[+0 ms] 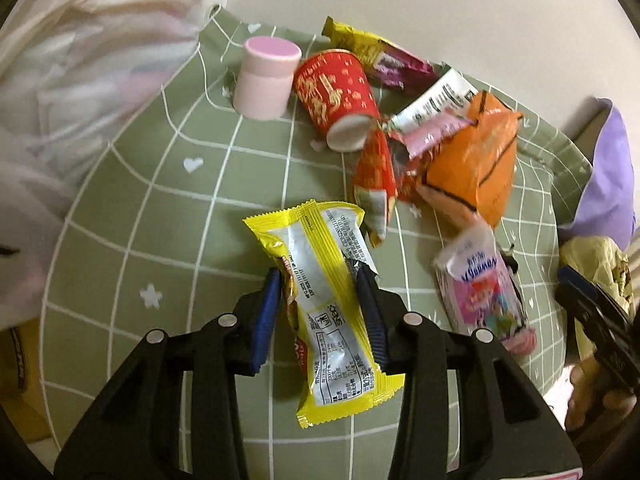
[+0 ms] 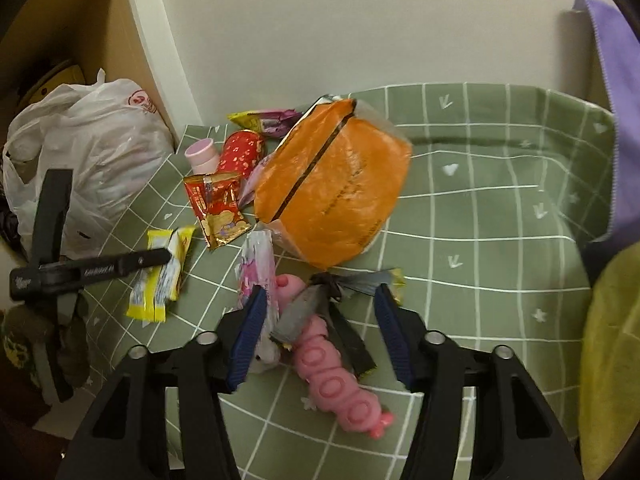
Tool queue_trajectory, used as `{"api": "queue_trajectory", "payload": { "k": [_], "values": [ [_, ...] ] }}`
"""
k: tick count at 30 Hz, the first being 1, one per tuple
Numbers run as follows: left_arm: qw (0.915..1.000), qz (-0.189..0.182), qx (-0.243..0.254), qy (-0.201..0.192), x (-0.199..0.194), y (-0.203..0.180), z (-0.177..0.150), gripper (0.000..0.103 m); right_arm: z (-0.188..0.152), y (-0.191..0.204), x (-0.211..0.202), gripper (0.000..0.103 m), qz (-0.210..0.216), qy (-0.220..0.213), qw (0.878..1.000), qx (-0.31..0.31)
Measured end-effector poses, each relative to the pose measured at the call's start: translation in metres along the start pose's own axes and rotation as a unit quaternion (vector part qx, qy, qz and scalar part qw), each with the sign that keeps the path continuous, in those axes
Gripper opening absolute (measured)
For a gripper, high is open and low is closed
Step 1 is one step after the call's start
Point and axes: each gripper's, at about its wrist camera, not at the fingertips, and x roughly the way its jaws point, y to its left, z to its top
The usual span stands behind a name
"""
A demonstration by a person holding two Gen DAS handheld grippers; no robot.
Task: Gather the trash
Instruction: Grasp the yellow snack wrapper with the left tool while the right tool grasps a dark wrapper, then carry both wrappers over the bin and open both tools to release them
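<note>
- We are pinching a crinkled yellow wafer wrapper (image 1: 326,304) in our left tongs (image 1: 320,312), just above the green-gridded counter (image 1: 160,208).
- We are holding our right tongs (image 2: 320,328) spread around a grey-foil wrapper (image 2: 320,308).

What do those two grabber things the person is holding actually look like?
Both look alike. The left gripper and right gripper each have a matte black plastic body with triangular cut-outs, round silver pivot bolts, and two fingers faced with ribbed blue pads. Seen from the side, the left gripper shows small white lettering, too blurred to read. No cables or sleeves show.
</note>
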Motion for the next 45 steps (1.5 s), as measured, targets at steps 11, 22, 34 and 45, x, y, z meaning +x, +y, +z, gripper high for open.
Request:
{"api": "queue_trajectory", "payload": {
  "k": [11, 22, 34, 45],
  "values": [
    [0.9996, 0.001, 0.027, -0.004, -0.02, -0.012, -0.014, 0.037, 0.011, -0.012, 0.058, 0.034, 0.009, 0.05, 0.999, 0.006],
    [0.9991, -0.017, 0.039, -0.002, -0.02, -0.025, -0.014, 0.037, -0.004, -0.02, 0.024, 0.013, 0.011, 0.038, 0.999, 0.021],
    [0.9972, -0.017, 0.071, 0.02, 0.003, -0.045, -0.012, 0.039, -0.019, -0.036, -0.008, 0.027, 0.001, 0.009, 1.0, 0.02],
    [0.9969, -0.024, 0.074, 0.012, -0.008, -0.044, -0.015, 0.039, -0.018, -0.031, 0.04, 0.03, -0.01, 0.071, 0.997, 0.005]
  ]
}}
